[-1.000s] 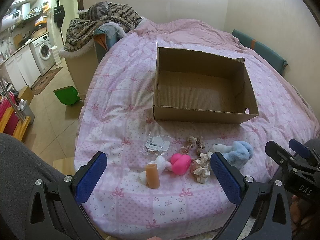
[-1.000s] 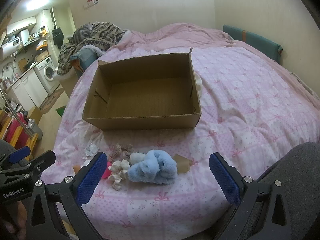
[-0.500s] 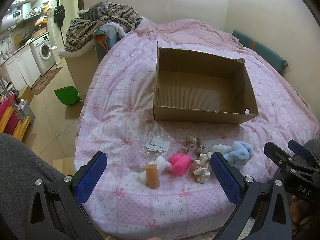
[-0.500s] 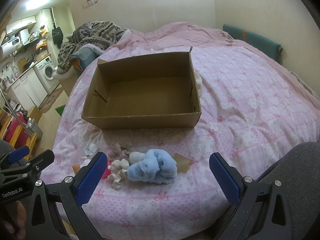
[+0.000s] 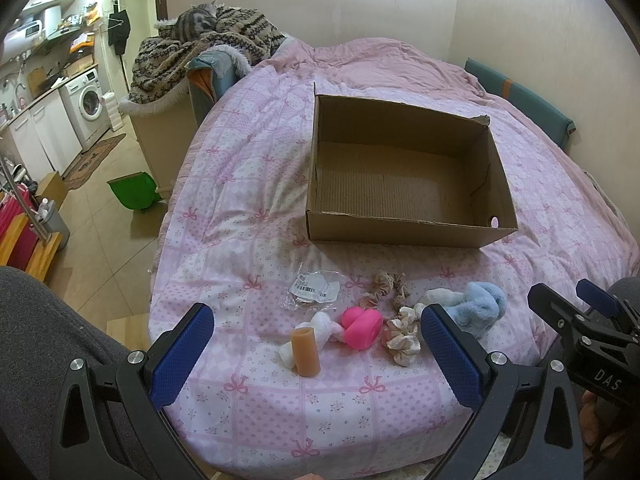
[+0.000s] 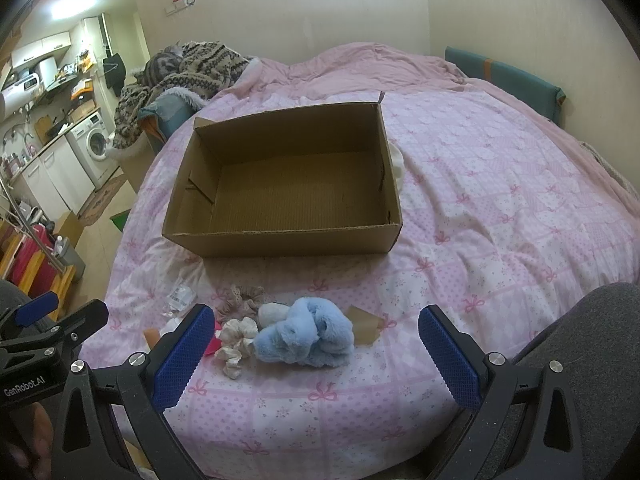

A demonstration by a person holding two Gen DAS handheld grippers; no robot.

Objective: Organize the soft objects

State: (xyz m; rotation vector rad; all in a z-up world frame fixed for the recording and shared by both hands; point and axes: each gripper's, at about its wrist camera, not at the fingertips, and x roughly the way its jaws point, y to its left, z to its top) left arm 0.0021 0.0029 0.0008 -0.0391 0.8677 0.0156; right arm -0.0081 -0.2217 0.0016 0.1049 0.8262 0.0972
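An empty open cardboard box (image 5: 404, 236) (image 6: 280, 240) sits on the pink bed. In front of it lie soft items: a fluffy blue toy (image 5: 476, 306) (image 6: 306, 334), a pink squishy piece (image 5: 362, 326), a tan cylinder (image 5: 306, 352), a white scrunchie (image 5: 402, 336) (image 6: 236, 340), a beige scrunchie (image 5: 386, 286) (image 6: 240, 298) and a white puff (image 5: 324, 324). My left gripper (image 5: 316, 358) is open, held near the bed's front edge before the cylinder. My right gripper (image 6: 316, 358) is open just short of the blue toy.
A clear plastic bag with a label (image 5: 314, 286) lies left of the scrunchies. A brown card piece (image 6: 364, 328) lies beside the blue toy. A green bin (image 5: 134, 192) stands on the floor at left. A patterned blanket pile (image 5: 208, 52) is at the bed's far left.
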